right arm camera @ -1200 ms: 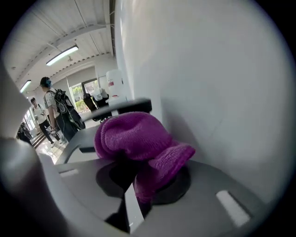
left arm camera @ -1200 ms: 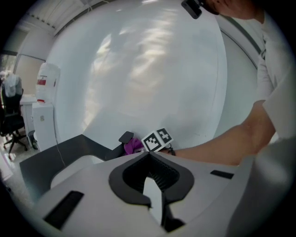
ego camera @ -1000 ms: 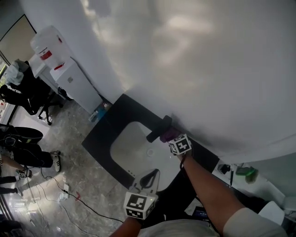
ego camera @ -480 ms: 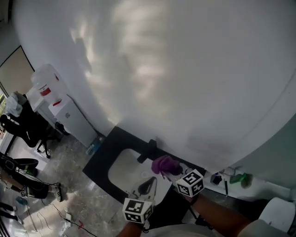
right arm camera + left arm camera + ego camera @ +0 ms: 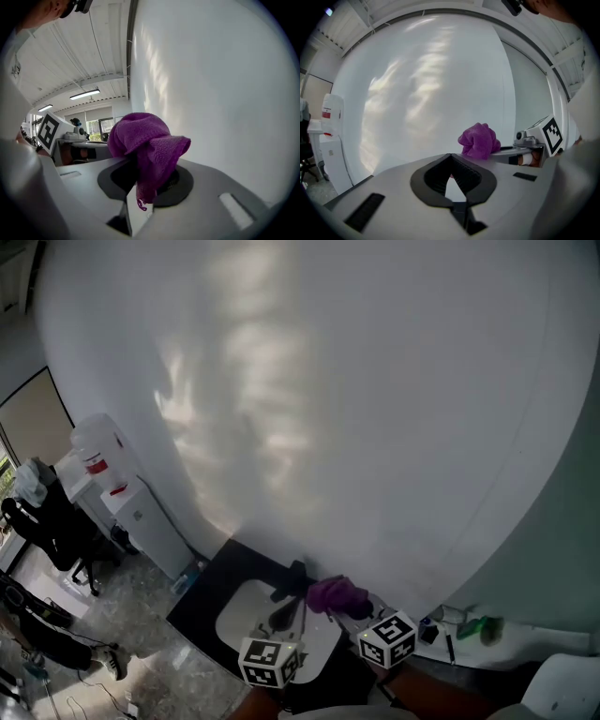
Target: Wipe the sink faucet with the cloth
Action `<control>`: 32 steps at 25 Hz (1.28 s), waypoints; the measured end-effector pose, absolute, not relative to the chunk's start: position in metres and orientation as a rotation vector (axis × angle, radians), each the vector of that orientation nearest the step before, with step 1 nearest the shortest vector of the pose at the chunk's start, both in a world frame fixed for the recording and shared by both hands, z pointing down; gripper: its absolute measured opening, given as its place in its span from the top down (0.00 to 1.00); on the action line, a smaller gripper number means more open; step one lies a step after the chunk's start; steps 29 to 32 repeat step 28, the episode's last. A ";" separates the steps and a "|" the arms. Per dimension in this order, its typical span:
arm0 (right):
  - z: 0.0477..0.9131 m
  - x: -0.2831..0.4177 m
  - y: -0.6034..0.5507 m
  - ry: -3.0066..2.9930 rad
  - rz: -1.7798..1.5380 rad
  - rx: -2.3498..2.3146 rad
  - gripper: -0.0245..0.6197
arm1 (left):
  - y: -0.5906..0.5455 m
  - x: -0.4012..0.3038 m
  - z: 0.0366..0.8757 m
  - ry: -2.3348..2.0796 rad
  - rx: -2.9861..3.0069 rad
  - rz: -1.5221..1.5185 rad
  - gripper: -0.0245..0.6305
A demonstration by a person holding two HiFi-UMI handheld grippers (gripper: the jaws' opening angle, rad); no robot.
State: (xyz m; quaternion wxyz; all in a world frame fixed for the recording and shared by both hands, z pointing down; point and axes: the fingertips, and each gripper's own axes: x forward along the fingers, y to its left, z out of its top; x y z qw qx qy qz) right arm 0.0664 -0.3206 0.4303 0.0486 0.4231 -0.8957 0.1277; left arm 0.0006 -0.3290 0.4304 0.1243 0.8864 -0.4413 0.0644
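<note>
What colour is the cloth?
Purple; the cloth shows best in the right gripper view.

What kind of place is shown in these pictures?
Probably a washing corner in an office or workshop. A white sink sits in a black counter, with a dark faucet against a white wall. A water dispenser and an office chair stand nearby.
</note>
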 end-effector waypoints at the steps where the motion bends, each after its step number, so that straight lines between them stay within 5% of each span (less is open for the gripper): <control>1: 0.429 0.067 -0.321 -2.731 0.381 1.290 0.85 | -0.330 0.001 0.427 -1.290 2.589 0.187 0.95; 32: 0.418 0.071 -0.312 -2.745 0.408 1.311 0.86 | -0.321 0.006 0.416 -1.287 2.586 0.143 0.95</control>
